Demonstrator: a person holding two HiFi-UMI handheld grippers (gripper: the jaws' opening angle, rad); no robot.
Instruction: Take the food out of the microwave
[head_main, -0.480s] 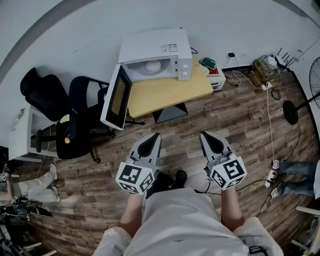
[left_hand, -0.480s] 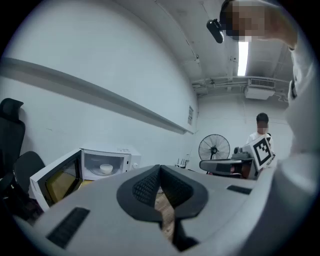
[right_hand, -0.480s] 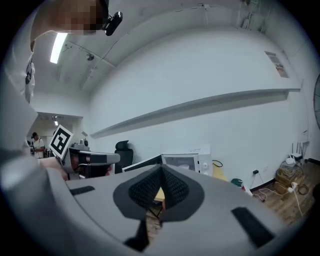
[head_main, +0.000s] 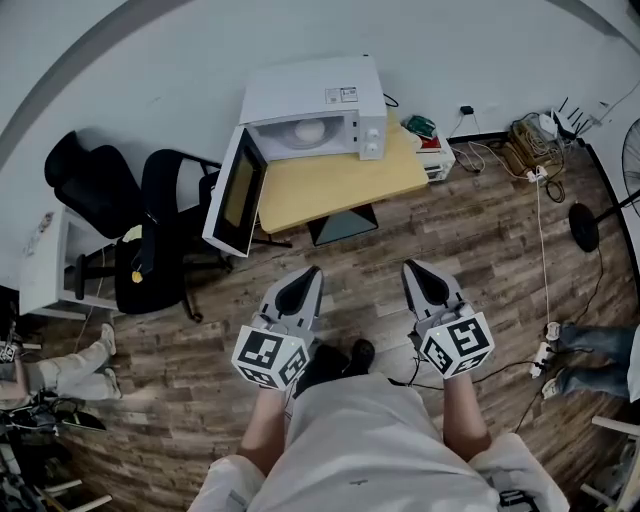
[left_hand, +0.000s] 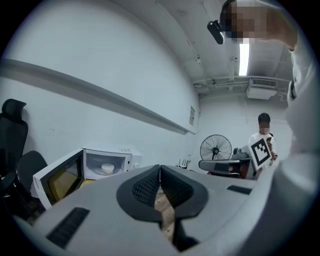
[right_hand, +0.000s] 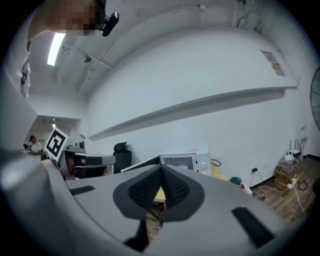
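A white microwave (head_main: 318, 108) stands on a yellow-topped table (head_main: 335, 183) against the wall, its door (head_main: 237, 195) swung wide open to the left. Inside it sits a white bowl of food (head_main: 308, 130), also seen as the bowl (left_hand: 107, 168) in the left gripper view. My left gripper (head_main: 311, 272) and right gripper (head_main: 411, 268) hover over the wooden floor well short of the table, both shut and empty. In the left gripper view my left gripper (left_hand: 160, 168) points right of the microwave (left_hand: 100, 165). The right gripper (right_hand: 161, 168) points at the microwave (right_hand: 186, 162).
Two black office chairs (head_main: 150, 235) stand left of the open door. A white cabinet (head_main: 45, 265) sits further left. Cables and power strips (head_main: 530, 150) litter the floor at right, by a fan base (head_main: 583, 226). Other persons' legs (head_main: 60, 370) show at both edges.
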